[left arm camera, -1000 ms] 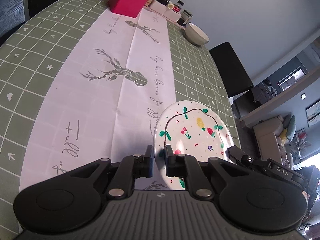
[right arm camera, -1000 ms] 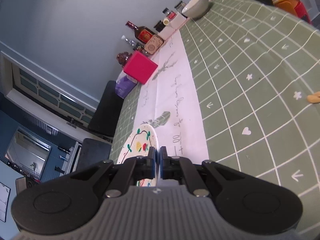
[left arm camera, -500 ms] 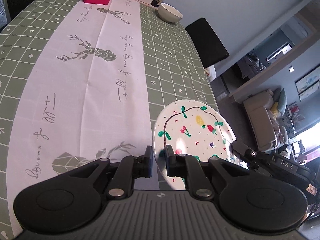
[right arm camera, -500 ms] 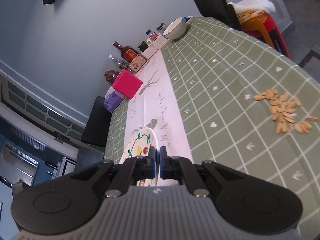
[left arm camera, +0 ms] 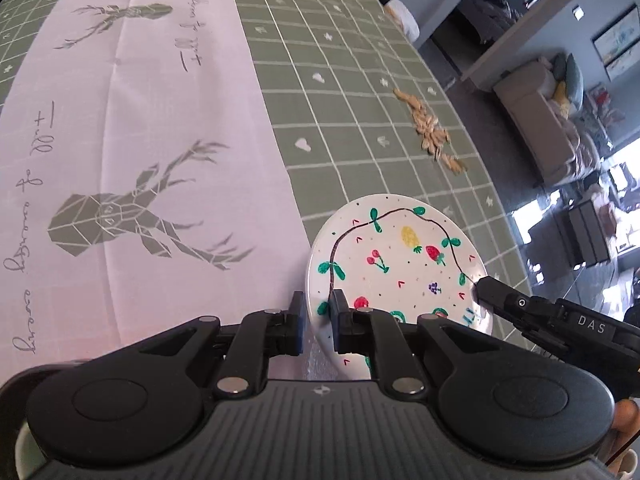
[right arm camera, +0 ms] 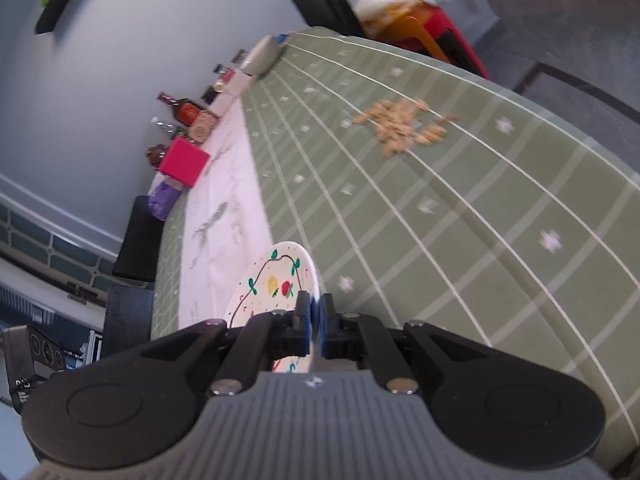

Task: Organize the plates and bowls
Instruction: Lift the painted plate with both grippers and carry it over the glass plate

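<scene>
A white plate painted with fruit and leaves is held off the table between both grippers. My left gripper is shut on its near left rim. My right gripper is shut on the opposite rim, and its finger shows at the plate's right edge in the left wrist view. The plate also shows in the right wrist view, tilted. A grey-white bowl sits far off at the table's back end.
The table has a green grid cloth with a white deer-print runner. A pile of seeds lies near the right edge. A pink box, bottles and jars line the far end. Chairs stand beside the table.
Both grippers have carried the plate back along the table toward its near end. The bowl and pink box have receded, and the seed pile has come into the left wrist view.
</scene>
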`<state>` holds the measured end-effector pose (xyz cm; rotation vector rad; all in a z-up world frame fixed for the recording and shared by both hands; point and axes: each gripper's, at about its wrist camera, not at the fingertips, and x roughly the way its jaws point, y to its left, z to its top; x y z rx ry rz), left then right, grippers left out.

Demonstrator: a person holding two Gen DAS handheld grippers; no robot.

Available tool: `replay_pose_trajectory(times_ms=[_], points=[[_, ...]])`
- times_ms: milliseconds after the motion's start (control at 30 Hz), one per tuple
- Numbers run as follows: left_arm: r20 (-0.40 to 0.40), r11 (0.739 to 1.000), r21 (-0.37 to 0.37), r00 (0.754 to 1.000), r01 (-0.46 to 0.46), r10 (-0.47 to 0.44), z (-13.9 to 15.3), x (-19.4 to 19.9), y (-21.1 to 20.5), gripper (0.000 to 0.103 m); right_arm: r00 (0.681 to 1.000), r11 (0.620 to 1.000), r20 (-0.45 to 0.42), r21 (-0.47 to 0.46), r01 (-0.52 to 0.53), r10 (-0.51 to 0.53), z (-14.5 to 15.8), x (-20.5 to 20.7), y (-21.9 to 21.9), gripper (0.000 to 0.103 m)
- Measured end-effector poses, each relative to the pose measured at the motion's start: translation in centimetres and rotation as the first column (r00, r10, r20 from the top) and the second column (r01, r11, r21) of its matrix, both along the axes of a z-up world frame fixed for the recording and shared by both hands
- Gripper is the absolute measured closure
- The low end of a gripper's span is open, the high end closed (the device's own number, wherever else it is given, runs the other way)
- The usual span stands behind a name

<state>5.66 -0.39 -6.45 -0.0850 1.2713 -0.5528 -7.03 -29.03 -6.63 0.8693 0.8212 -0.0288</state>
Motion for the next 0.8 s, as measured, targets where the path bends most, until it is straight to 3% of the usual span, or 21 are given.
replay_pose_trajectory(times_ms=[133, 300, 467, 700, 800], points=[[0.014, 0.998, 0.044, 0.999, 0.036, -0.036, -0.6, -1.0, -0.5, 0.091, 0.999, 0.999, -0.046, 0.04, 0.0, 0.002, -2.3, -1.8, -0.3, 0.101], [0.013, 0.996, 0.069, 0.998, 0.057, -0.058, -0.7, -1.9, -0.9, 0.09, 0.999, 0.999, -0.049, 0.034, -0.004, 0.006, -2.4, -3.4, 0.1, 0.101], [0.06, 0.985, 0.131, 0.991, 0.113, -0.122, -0.9, -3.5, -2.2, 0.092, 0.999, 1.0, -0.033, -0.016, -0.005, 0.005, -1.7, -4.5, 0.2, 0.101], [0.073, 0.981, 0.153, 0.988, 0.12, -0.133, -0.8, -3.9, -2.3, 0.092, 0.998, 0.989, -0.04, -0.133, -0.062, 0.057, -1.3, -4.9, 1.6, 0.1], [0.107, 0.976, 0.168, 0.982, 0.138, -0.157, -0.7, -4.5, -2.8, 0.081, 0.996, 0.98, -0.043, -0.18, -0.085, 0.078, -1.1, -4.7, 2.1, 0.098]])
